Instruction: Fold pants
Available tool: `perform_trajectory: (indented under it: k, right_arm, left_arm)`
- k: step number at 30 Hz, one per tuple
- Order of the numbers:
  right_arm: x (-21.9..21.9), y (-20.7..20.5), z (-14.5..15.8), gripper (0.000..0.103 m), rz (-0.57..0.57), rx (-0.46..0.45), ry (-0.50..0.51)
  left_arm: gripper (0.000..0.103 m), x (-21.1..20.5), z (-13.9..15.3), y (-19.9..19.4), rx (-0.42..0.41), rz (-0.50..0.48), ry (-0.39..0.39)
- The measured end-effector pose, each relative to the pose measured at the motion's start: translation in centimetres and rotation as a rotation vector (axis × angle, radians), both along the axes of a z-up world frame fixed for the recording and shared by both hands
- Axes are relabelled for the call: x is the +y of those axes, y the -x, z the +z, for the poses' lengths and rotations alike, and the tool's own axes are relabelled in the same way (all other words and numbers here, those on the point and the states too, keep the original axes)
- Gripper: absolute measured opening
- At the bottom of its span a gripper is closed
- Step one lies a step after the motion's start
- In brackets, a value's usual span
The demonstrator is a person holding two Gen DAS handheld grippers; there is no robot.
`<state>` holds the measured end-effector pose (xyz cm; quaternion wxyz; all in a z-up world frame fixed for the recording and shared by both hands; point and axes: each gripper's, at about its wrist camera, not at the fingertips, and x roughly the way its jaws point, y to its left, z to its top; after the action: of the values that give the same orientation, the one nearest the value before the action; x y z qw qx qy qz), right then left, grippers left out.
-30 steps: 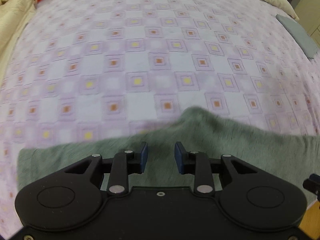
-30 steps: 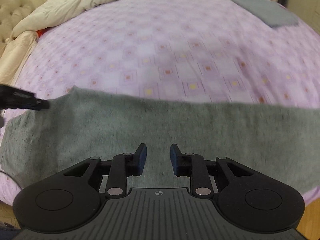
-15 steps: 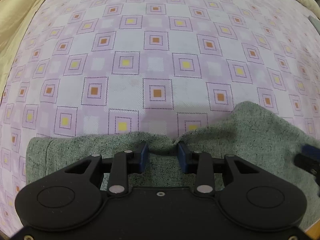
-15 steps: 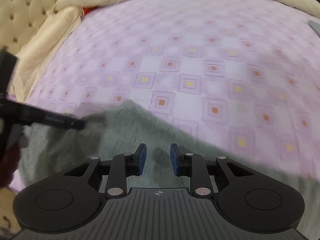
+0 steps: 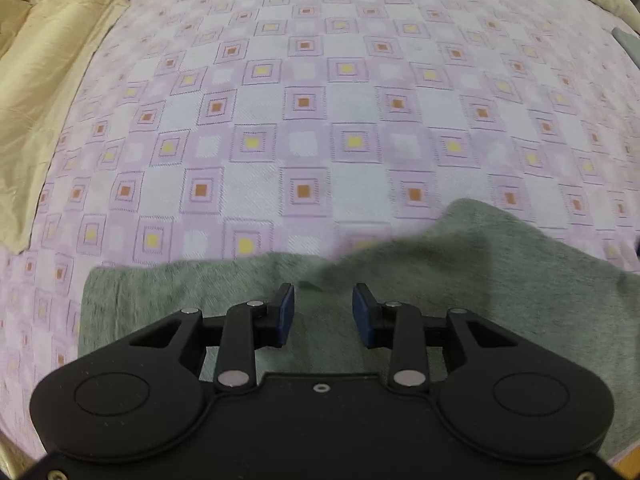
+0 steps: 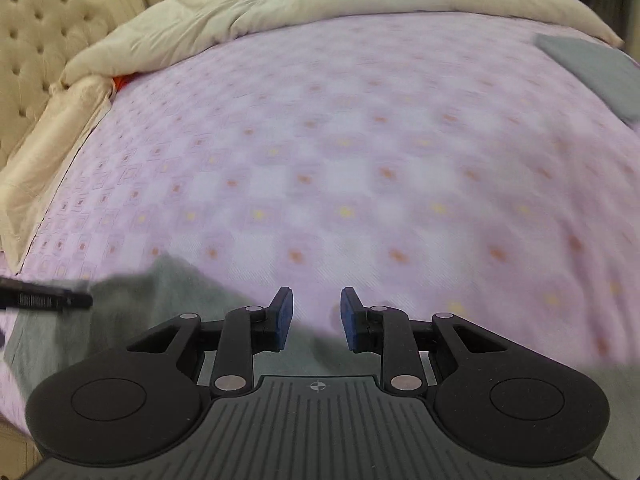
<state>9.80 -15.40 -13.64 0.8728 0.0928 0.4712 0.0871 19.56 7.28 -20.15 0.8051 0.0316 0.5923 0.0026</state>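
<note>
Grey-green pants (image 5: 480,264) lie spread across the near edge of the bed, with one raised fold toward the right. My left gripper (image 5: 324,314) hovers over them, pointing steeply down. It is open and its blue pads (image 5: 285,312) grip no cloth. In the blurred right wrist view the pants (image 6: 160,300) fill the lower left. My right gripper (image 6: 316,316) is open over their far edge, where cloth meets sheet. The black tip of the left gripper (image 6: 48,300) pokes in from the left edge of that view.
The bed has a purple checked sheet (image 5: 304,100). A cream duvet (image 6: 280,12) is bunched along its far and left sides, and a tufted headboard (image 6: 36,40) stands behind it. A folded grey garment (image 6: 592,72) lies at the far right. Wooden floor (image 5: 628,460) shows past the near edge.
The left view has pulled back from the pants' far edge, so more cloth lies under the pads. The right gripper has swung right along the edge. Both jaw gaps look unchanged.
</note>
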Motion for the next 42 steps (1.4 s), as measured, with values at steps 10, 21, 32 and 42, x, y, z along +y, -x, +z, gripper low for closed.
perform_trajectory:
  k: [10,21,32,42]
  right_arm:
    - [-15.9,12.3,-2.2,0.026,-0.137,0.062,0.111]
    - [-34.0,23.1,-0.9,0.043,-0.529,-0.016,-0.070]
    - [-37.5,21.8,-6.1,0.059,-0.492,0.090,-0.268]
    - [-38.3,18.6,-5.6,0.012,-0.444,0.127,-0.330]
  left_arm:
    - [0.044,-13.6,1.6,6.6,0.032,0.018,0.016]
    - [0.044,-29.6,1.9,12.9,0.041,-0.105,0.057]
    - [0.044,-32.2,3.2,16.0,0.040,-0.119,-0.008]
    - [0.044,-32.3,2.6,16.5,0.059,-0.095,-0.025]
